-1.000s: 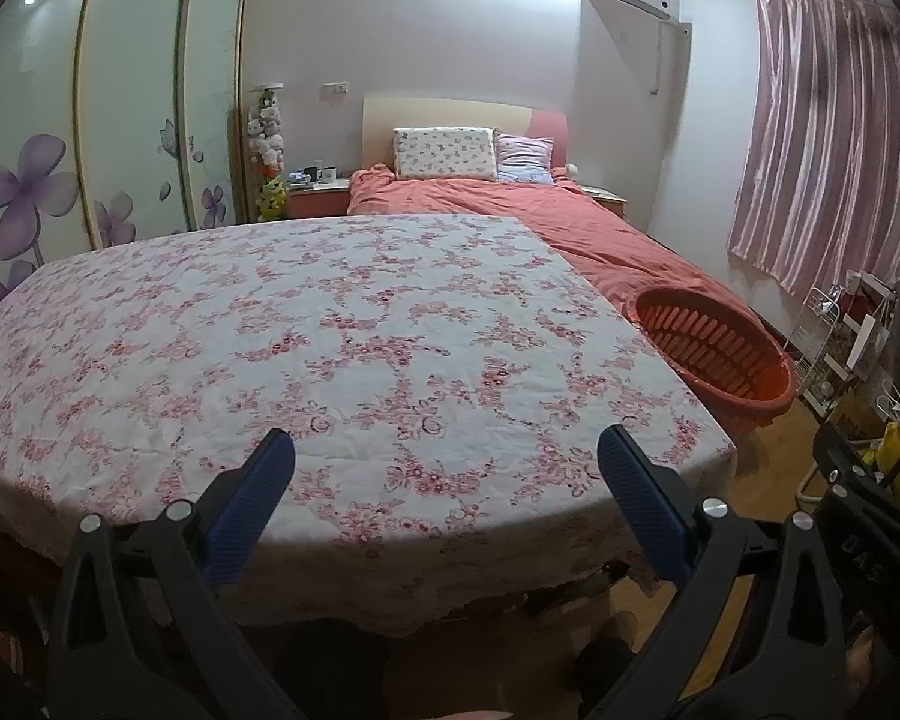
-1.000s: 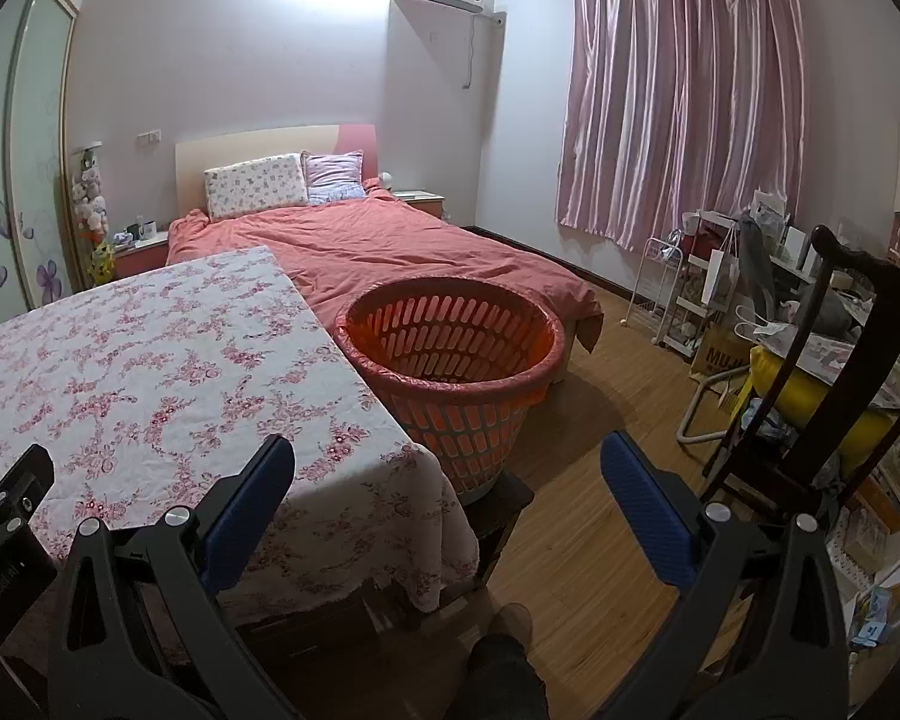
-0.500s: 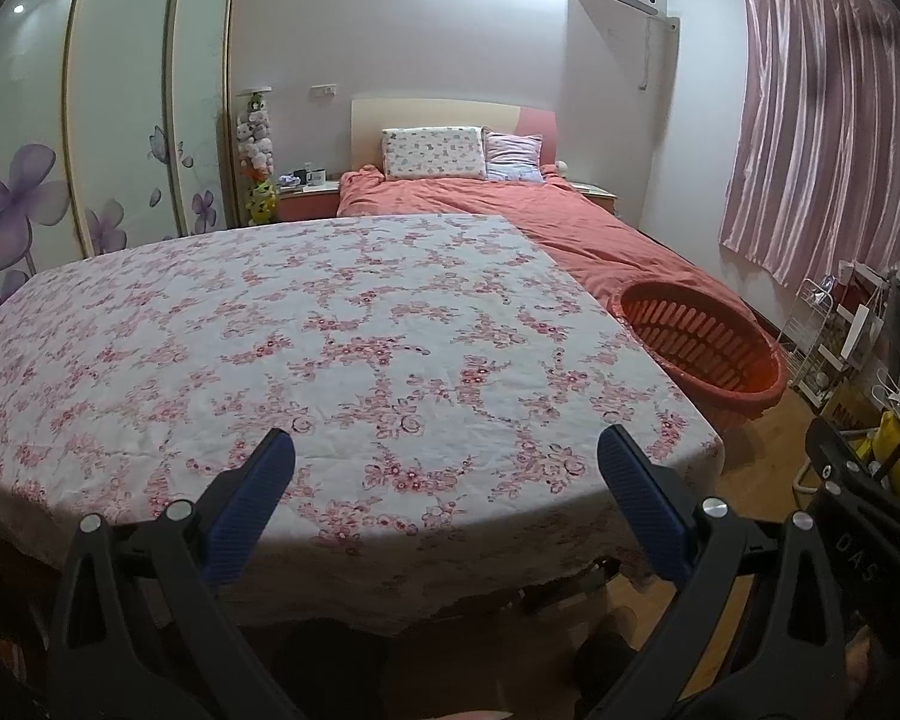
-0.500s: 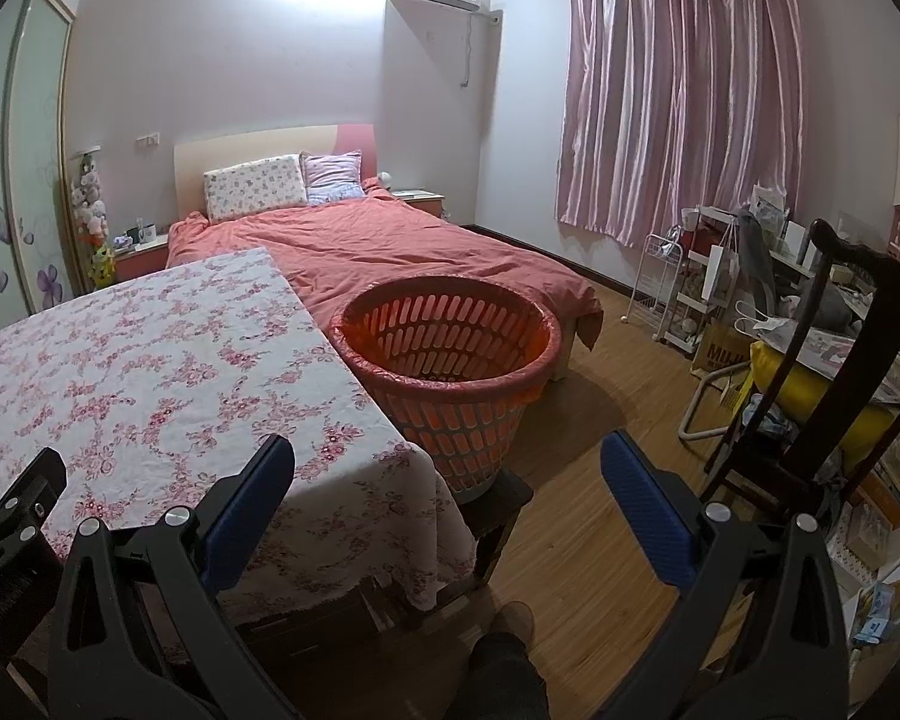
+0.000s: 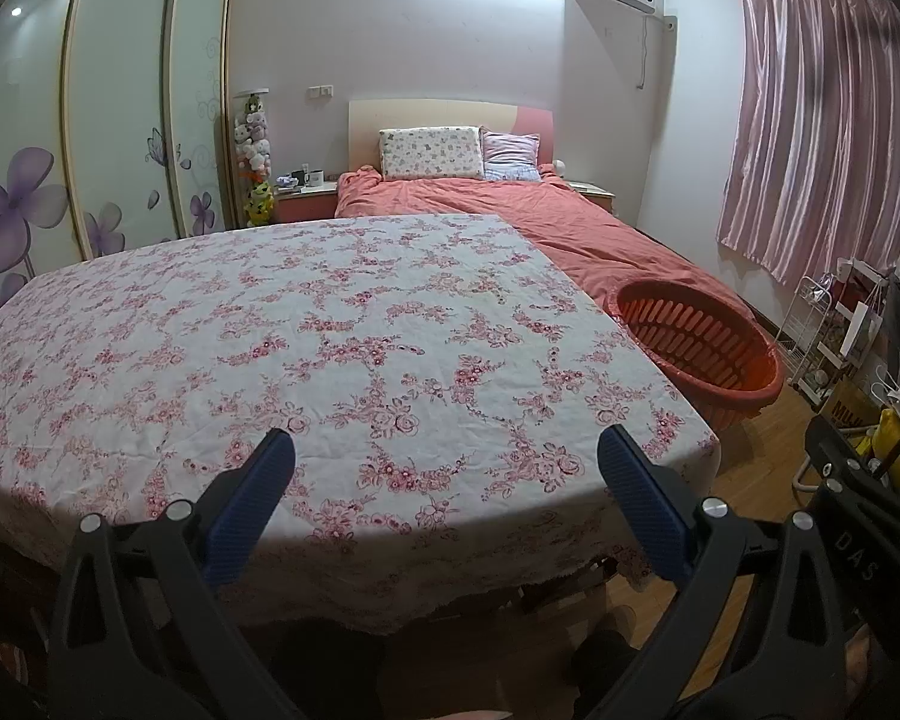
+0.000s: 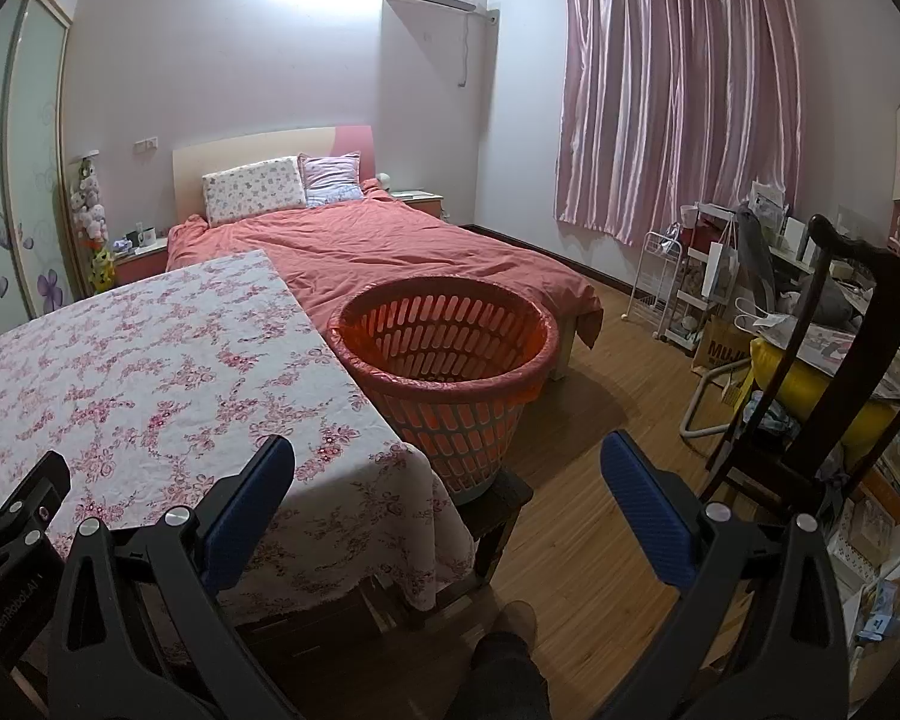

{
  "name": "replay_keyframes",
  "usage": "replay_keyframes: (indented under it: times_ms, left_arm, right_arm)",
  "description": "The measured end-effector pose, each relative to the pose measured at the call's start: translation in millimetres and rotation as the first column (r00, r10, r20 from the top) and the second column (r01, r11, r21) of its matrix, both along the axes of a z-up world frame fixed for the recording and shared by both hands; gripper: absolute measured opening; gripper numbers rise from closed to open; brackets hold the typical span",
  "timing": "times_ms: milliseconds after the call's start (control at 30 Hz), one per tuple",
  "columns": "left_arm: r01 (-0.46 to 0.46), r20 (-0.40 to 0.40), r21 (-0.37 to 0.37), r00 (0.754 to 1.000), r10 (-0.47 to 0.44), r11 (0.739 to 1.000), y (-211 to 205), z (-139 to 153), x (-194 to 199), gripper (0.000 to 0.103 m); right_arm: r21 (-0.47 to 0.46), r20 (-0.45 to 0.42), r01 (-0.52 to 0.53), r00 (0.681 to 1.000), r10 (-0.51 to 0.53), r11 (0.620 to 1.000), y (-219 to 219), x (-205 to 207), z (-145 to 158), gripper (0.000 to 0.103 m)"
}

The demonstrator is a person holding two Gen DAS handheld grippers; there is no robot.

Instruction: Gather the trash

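An orange slotted basket (image 6: 444,348) with an orange liner stands on a dark stool at the table's right end; it also shows in the left wrist view (image 5: 696,342). The table (image 5: 330,330) wears a pink floral cloth, and no trash shows on it. My left gripper (image 5: 444,474) is open and empty over the table's near edge. My right gripper (image 6: 447,474) is open and empty, held near the table's corner in front of the basket.
A bed with a red cover (image 6: 402,246) lies behind the table and basket. A dark wooden chair (image 6: 834,360) with a yellow cushion and cluttered shelves (image 6: 714,276) stand at the right. Wardrobe doors (image 5: 90,120) line the left wall. Wooden floor (image 6: 594,468) lies right of the basket.
Both grippers have pulled back and risen slightly, so the table and basket look a little farther away. Both stay open and empty.
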State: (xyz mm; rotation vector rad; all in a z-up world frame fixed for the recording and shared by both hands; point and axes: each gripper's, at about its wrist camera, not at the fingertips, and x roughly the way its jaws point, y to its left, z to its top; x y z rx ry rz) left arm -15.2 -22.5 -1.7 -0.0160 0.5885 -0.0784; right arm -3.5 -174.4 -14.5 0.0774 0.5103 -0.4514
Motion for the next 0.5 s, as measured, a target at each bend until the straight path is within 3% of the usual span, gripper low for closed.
replay_keyframes:
  times_ms: [500]
  left_arm:
    - [0.0, 0.0, 0.0, 1.0, 0.0, 1.0, 0.3, 0.2, 0.1, 0.099]
  right_arm:
    - [0.001, 0.0, 0.0, 1.0, 0.0, 1.0, -1.7, -0.8, 0.1, 0.101]
